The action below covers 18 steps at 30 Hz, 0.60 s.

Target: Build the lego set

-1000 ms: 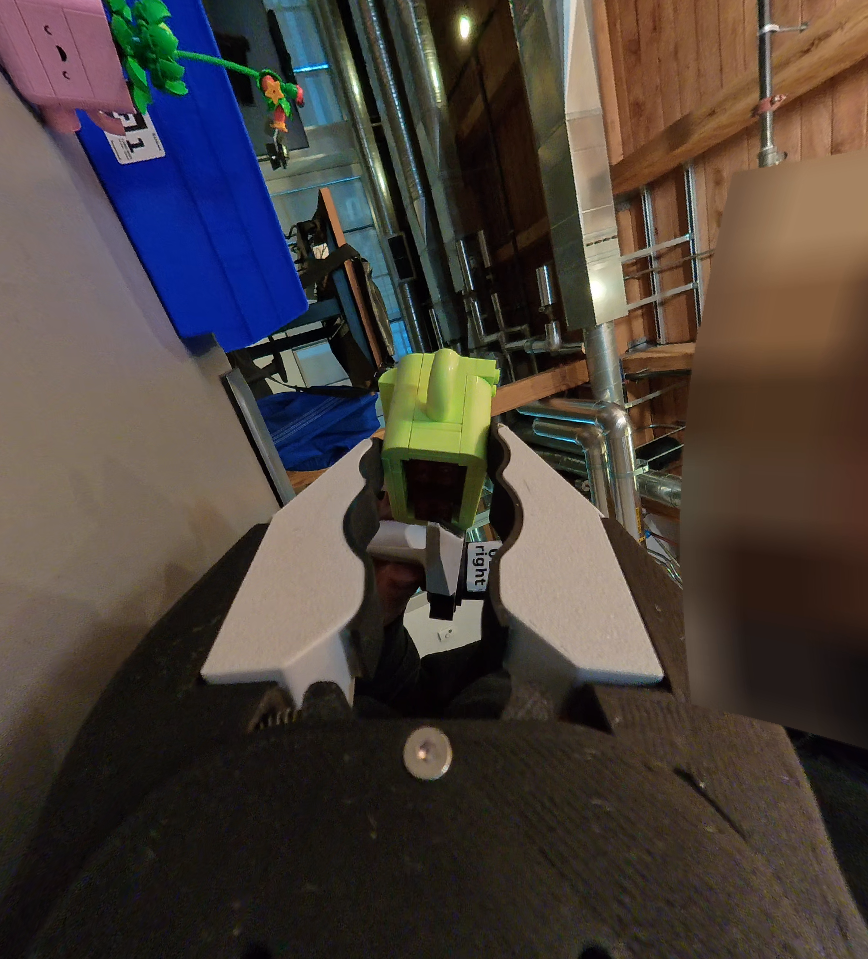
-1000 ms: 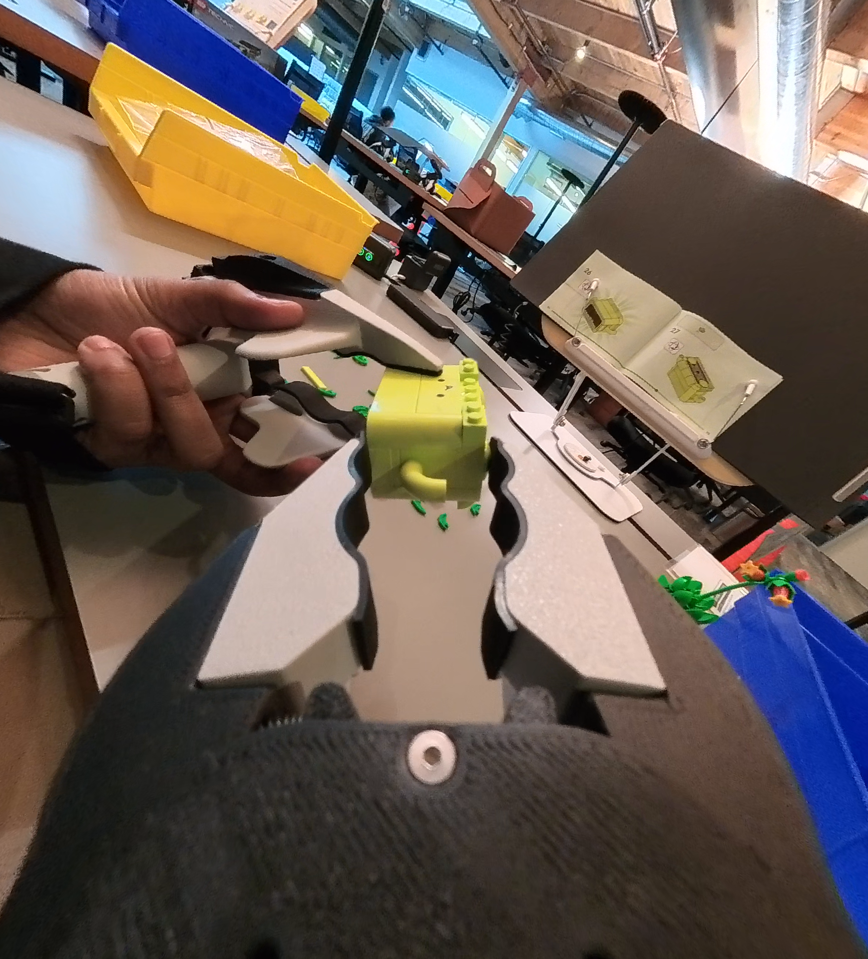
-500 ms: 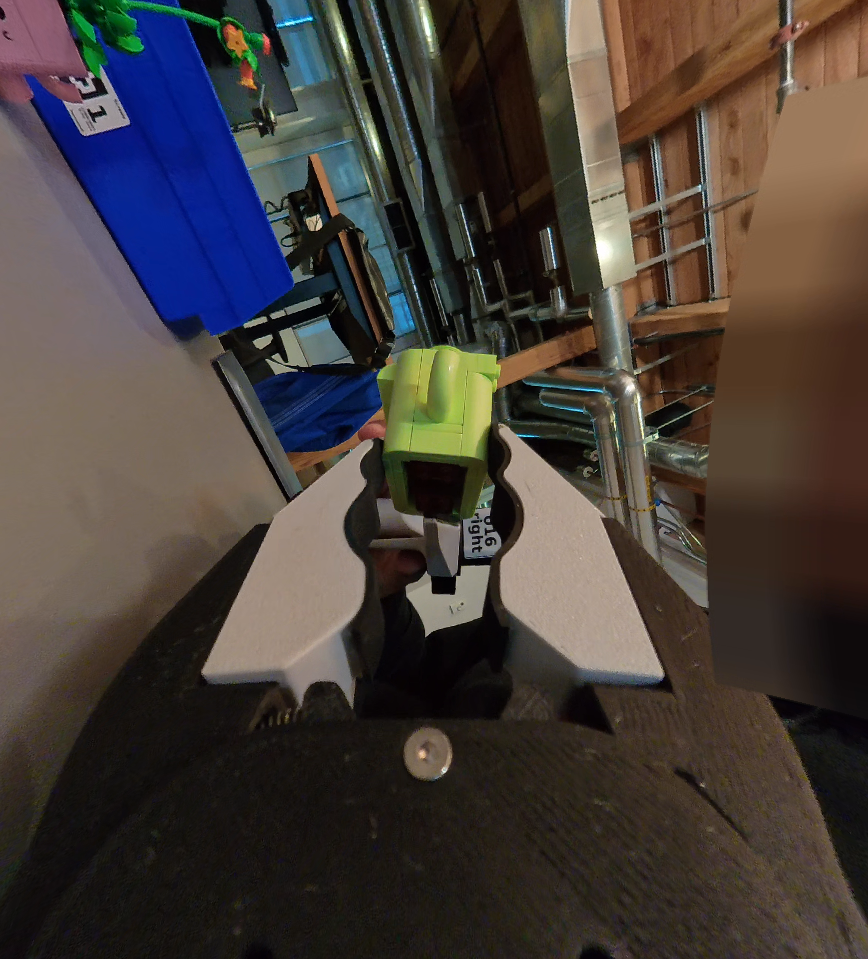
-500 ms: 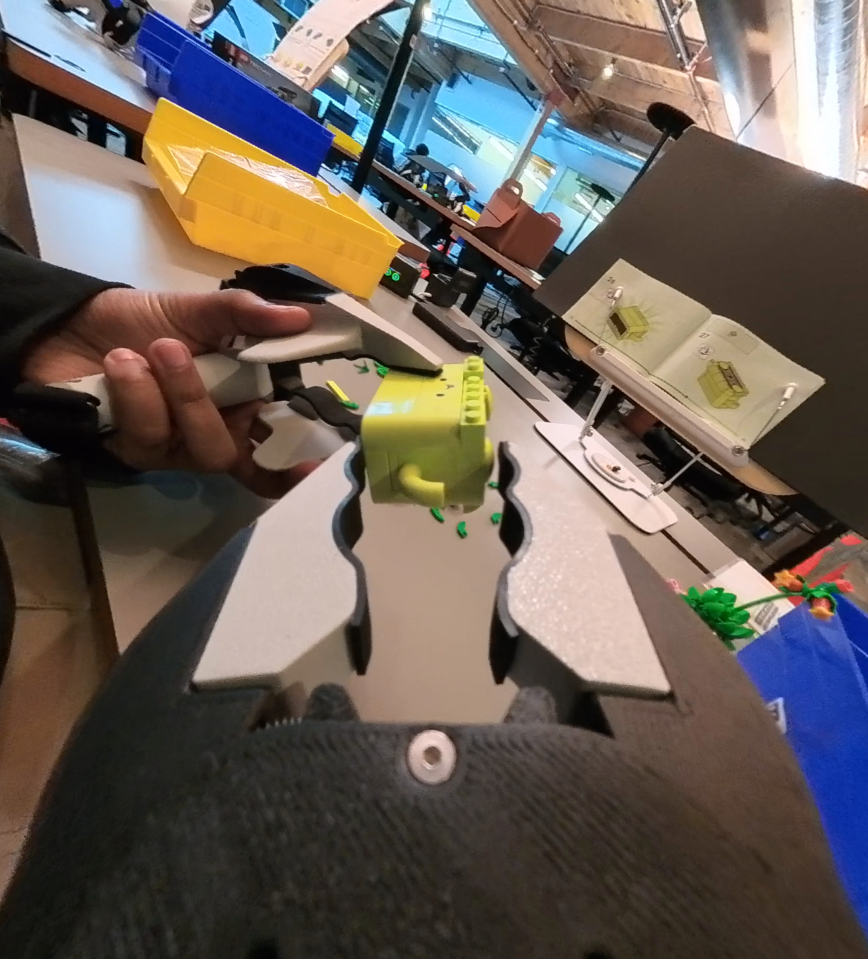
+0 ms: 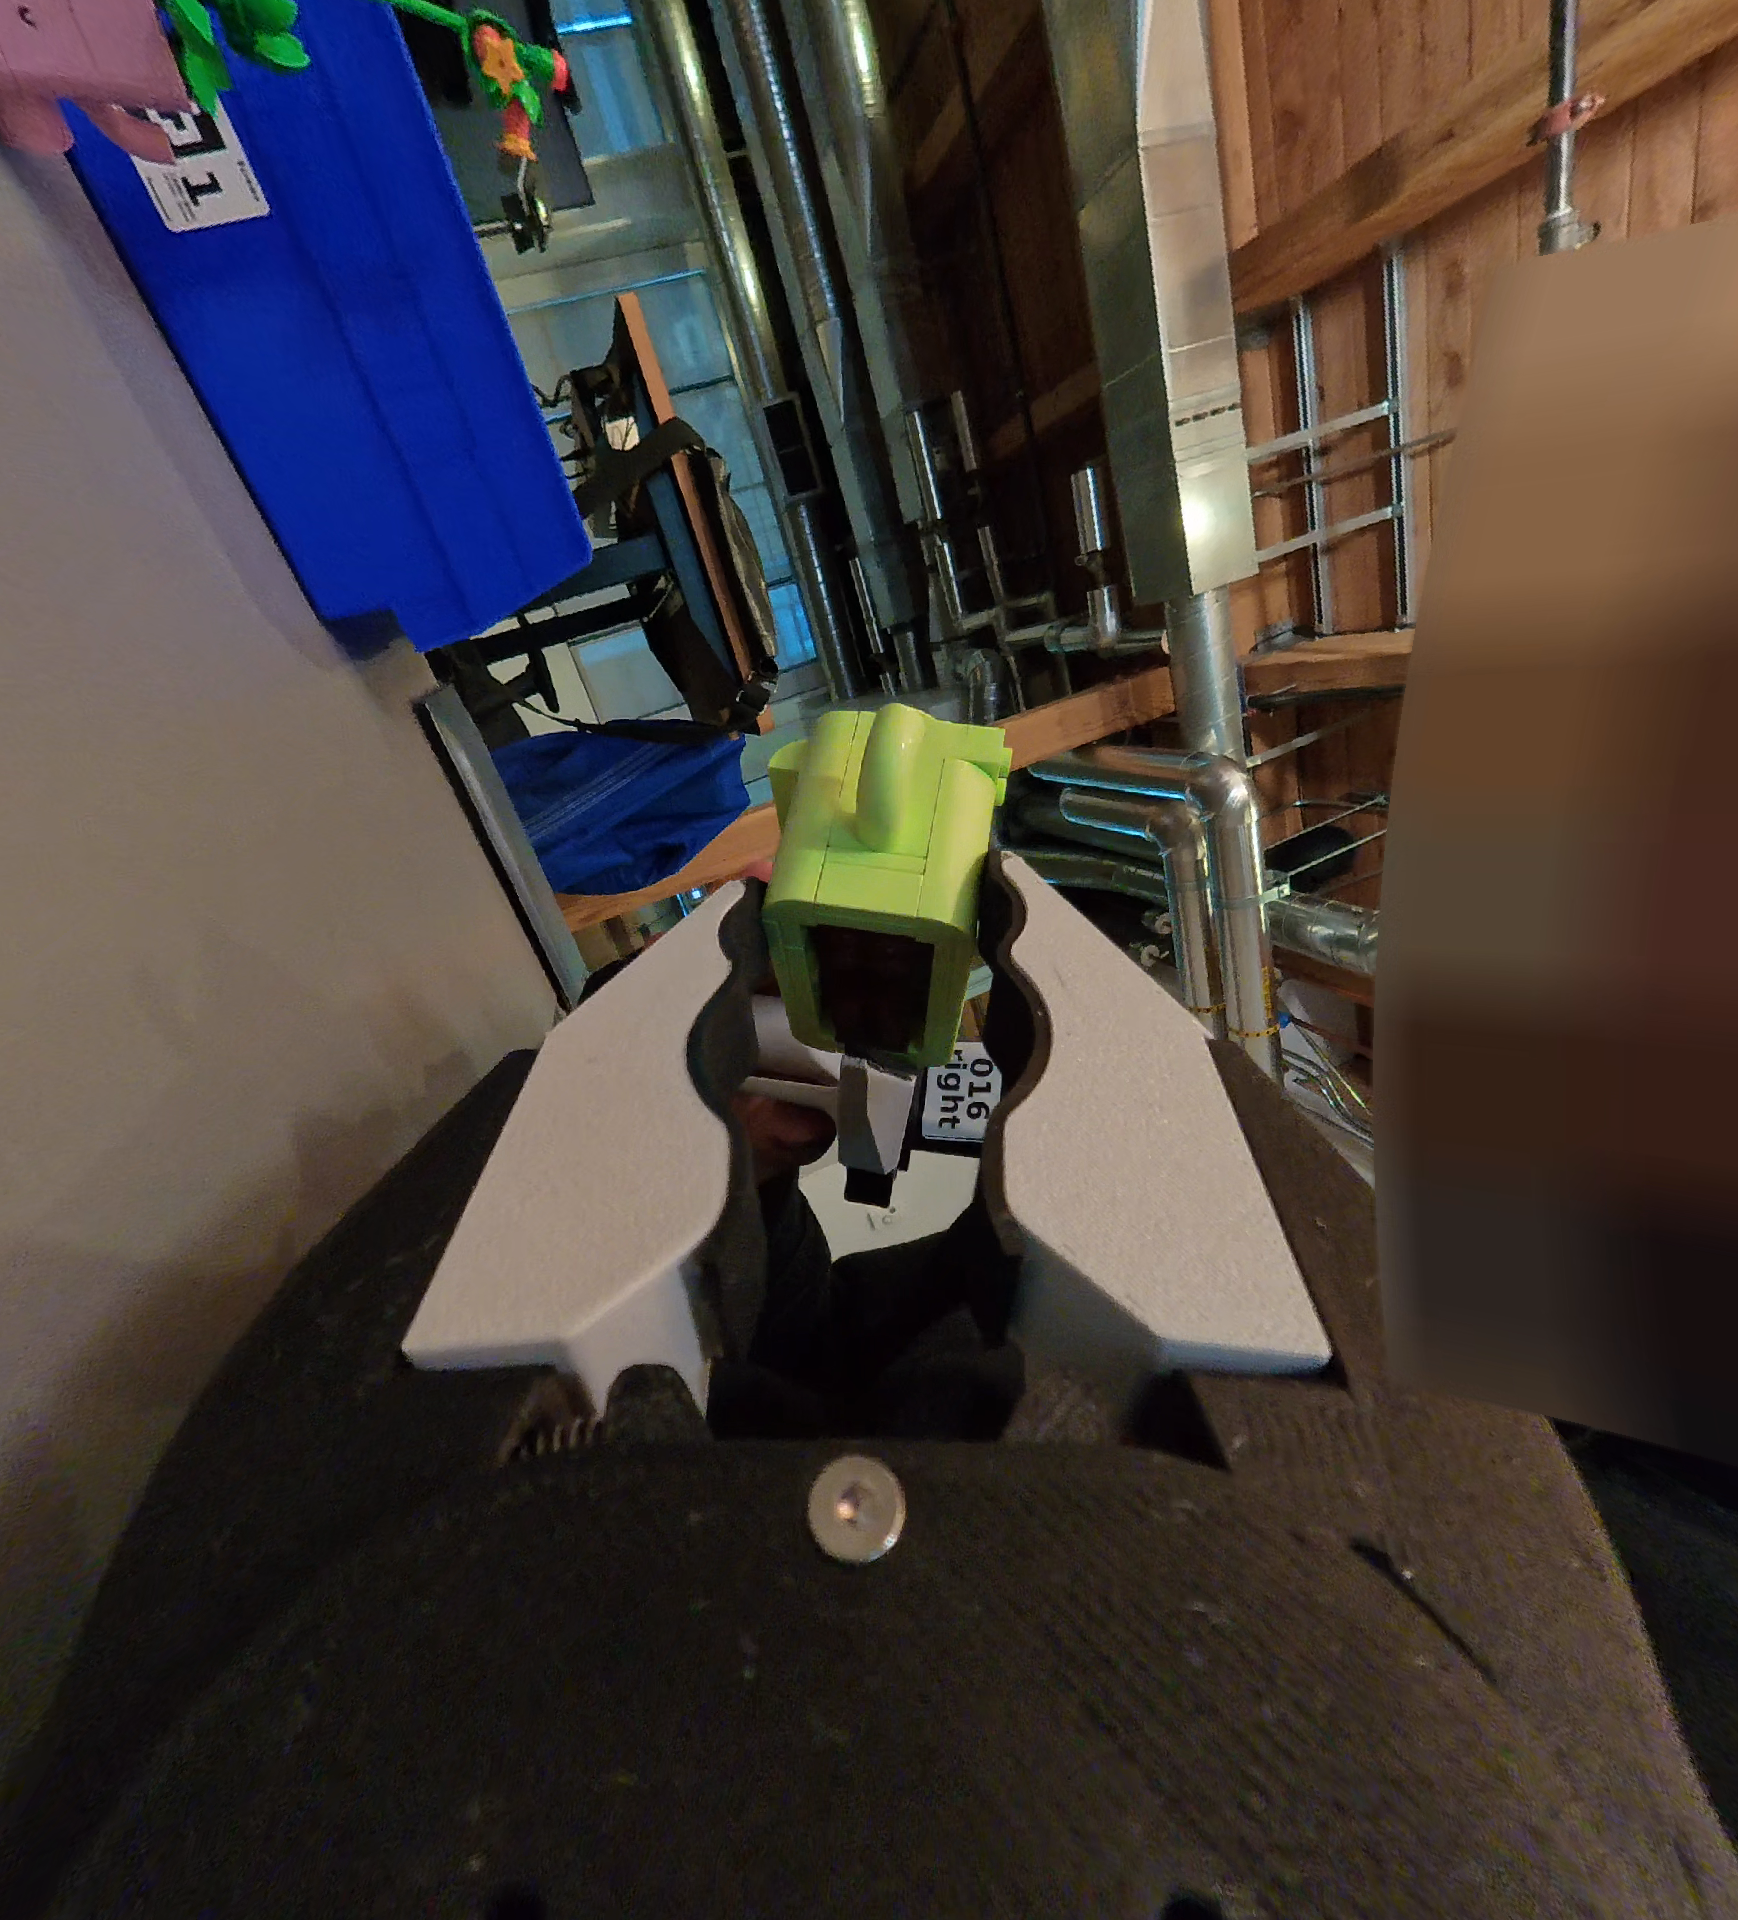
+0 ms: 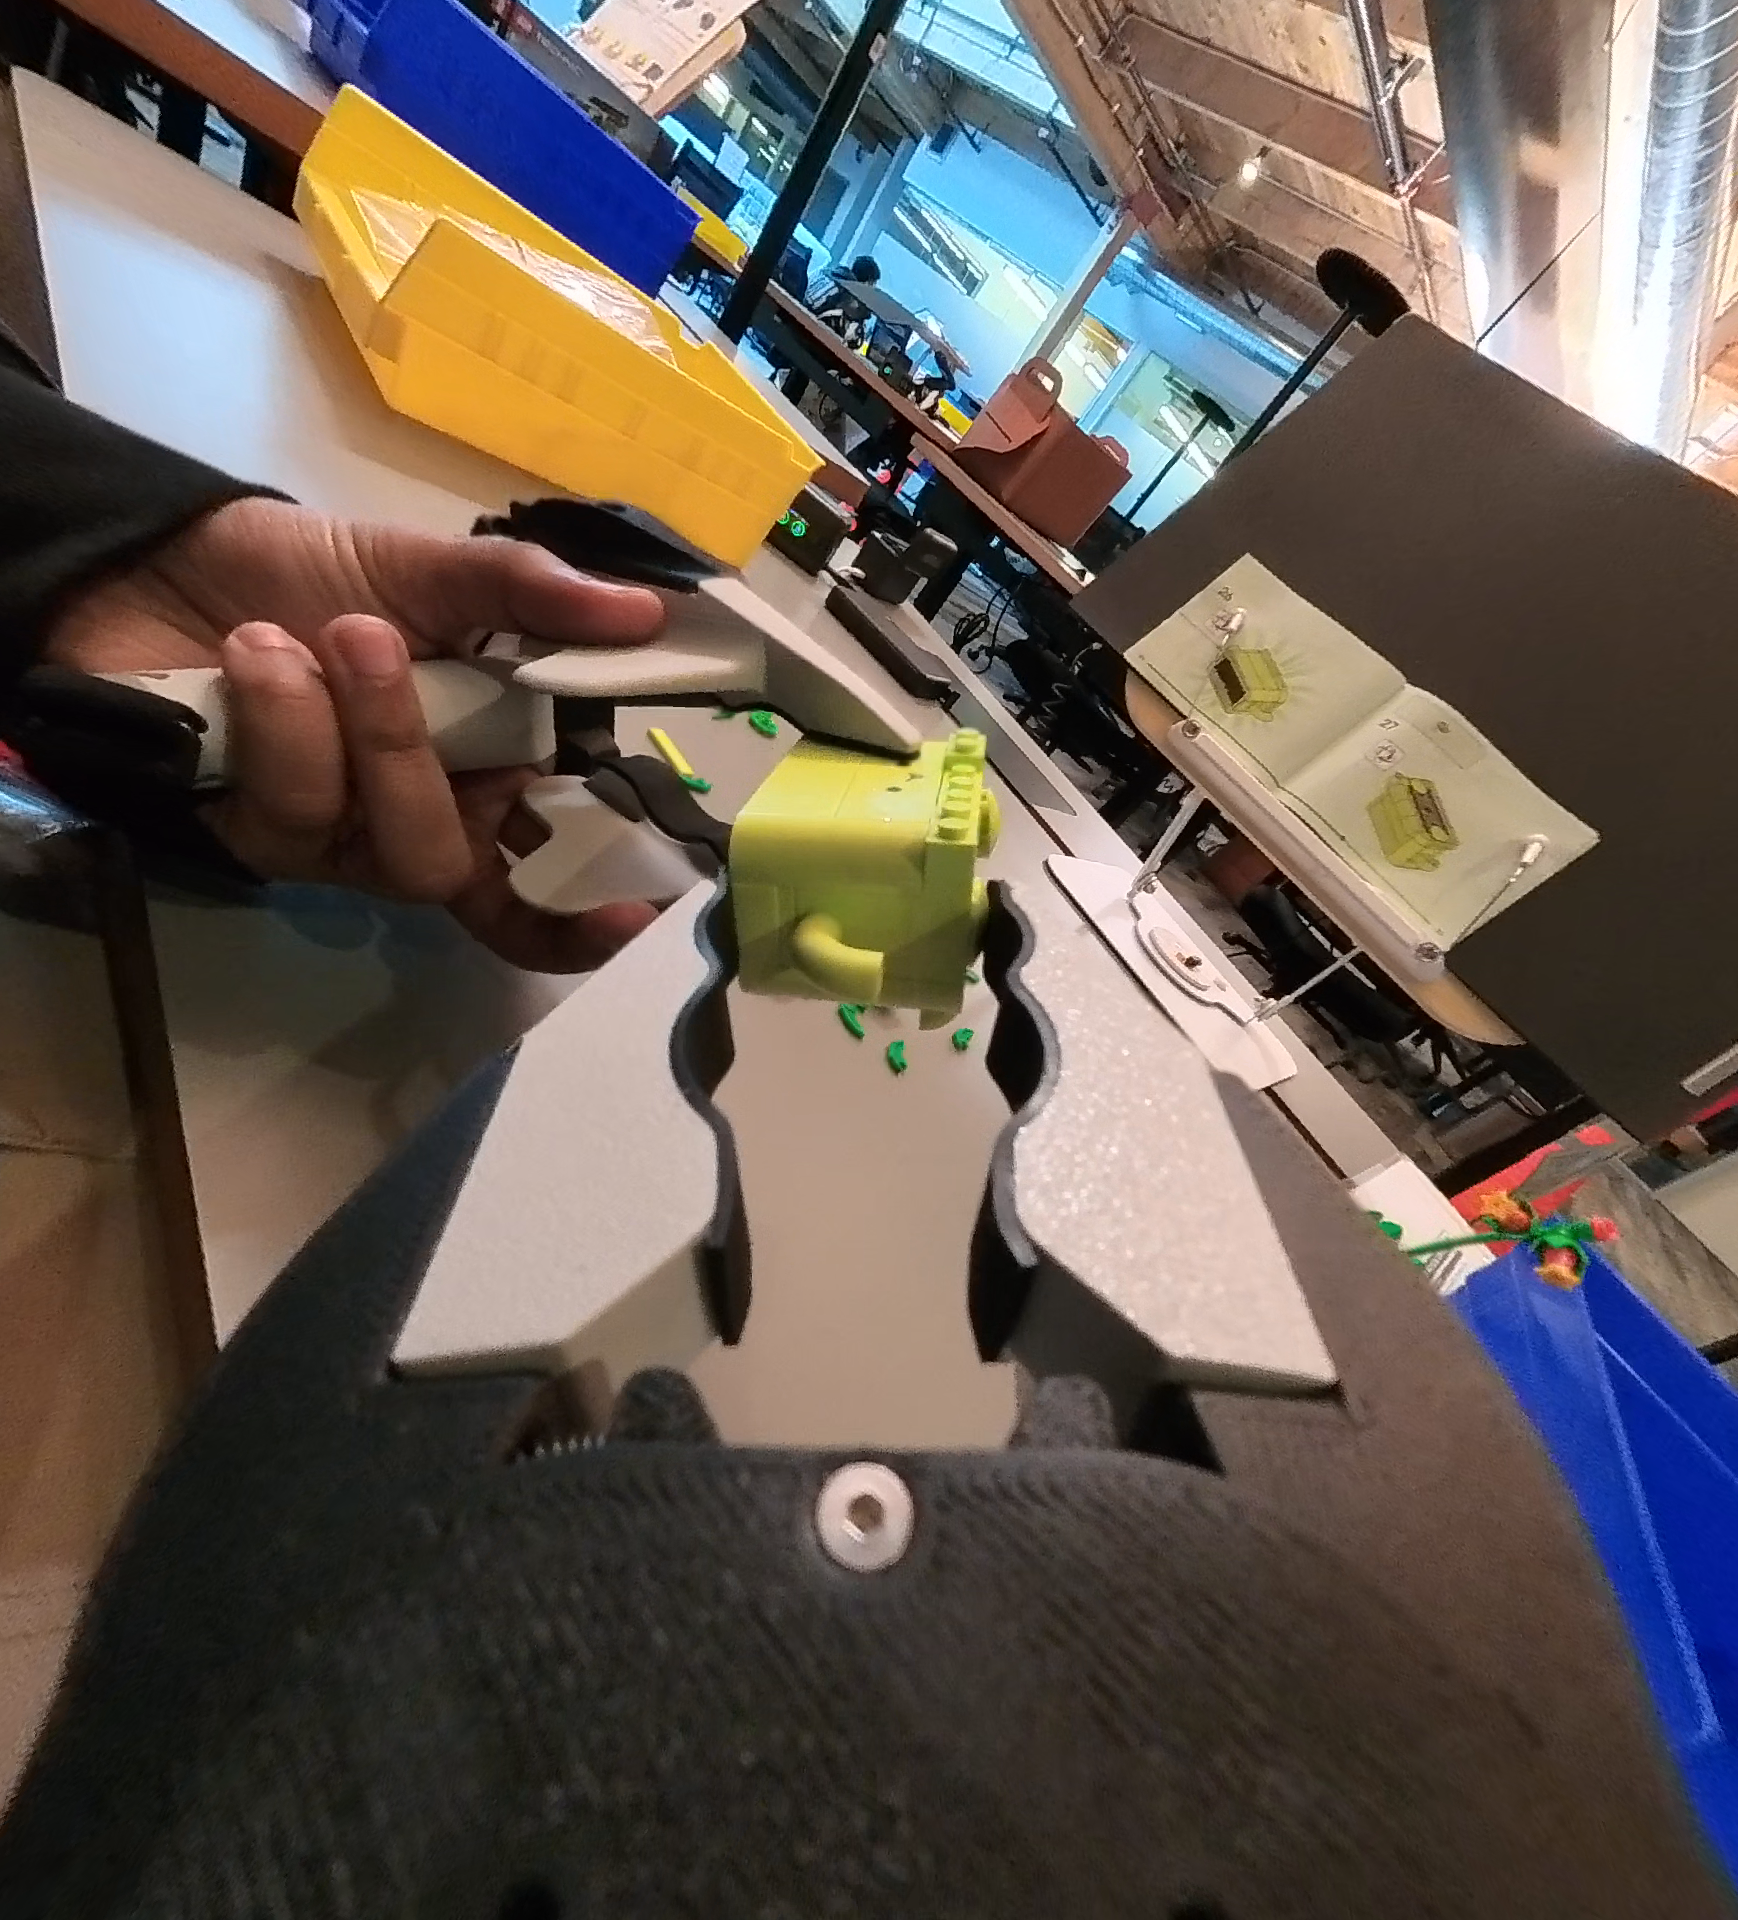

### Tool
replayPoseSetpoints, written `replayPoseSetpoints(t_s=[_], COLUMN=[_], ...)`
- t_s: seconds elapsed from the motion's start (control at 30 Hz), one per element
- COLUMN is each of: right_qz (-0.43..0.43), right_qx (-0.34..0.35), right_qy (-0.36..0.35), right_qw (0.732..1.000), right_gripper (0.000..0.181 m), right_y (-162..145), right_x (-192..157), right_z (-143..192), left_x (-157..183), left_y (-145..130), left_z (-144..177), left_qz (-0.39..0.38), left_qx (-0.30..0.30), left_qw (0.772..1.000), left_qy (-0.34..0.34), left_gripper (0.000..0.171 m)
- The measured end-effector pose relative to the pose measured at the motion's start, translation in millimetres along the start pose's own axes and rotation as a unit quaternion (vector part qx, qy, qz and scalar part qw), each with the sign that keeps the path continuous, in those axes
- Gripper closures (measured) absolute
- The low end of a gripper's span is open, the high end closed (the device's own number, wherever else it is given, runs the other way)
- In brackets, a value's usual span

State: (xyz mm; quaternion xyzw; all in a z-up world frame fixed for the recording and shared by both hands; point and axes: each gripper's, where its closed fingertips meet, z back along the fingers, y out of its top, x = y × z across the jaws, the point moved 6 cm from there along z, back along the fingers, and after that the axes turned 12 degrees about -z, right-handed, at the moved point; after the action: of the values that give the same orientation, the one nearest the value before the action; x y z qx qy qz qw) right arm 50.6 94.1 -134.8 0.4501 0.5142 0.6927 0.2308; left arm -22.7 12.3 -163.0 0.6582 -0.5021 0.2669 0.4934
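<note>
The yellow tray (image 6: 553,343) at 11 o'clock is holding clear bags; both grippers' jaws are still pinching the lime lego block (image 6: 860,894), unchanged.

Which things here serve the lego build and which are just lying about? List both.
For the build: lime-green lego block, held by both tongs, left and right; open instruction booklet; loose green pieces on the table.

Lying about: yellow bin; blue bin; pink lego figure; lego flower stem.

bare table (image 6: 252,312) left | ahead – yellow tray (image 6: 574,384), book stand (image 6: 1197,966) block
</note>
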Motion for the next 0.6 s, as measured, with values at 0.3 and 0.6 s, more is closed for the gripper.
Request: replayPoseSetpoints(t_s=[0.3, 0.6], right_qz=[-0.003, -0.055], right_qx=[-0.022, -0.016], right_qy=[0.002, -0.002], right_qw=[1.0, 0.998], right_gripper=[0.134, 0.134], right_y=[-1.9, -1.9], right_x=[-0.3, 4.1], right_z=[-0.5, -3.1], left_x=[-2.8, -3.9], left_y=[-0.4, 2.9], left_z=[0.3, 1.7], left_qz=[0.003, -0.002], left_qx=[-0.004, 0.024], left_qw=[1.0, 1.0], left_qy=[0.009, 0.019], left_gripper=[0.131, 0.132])
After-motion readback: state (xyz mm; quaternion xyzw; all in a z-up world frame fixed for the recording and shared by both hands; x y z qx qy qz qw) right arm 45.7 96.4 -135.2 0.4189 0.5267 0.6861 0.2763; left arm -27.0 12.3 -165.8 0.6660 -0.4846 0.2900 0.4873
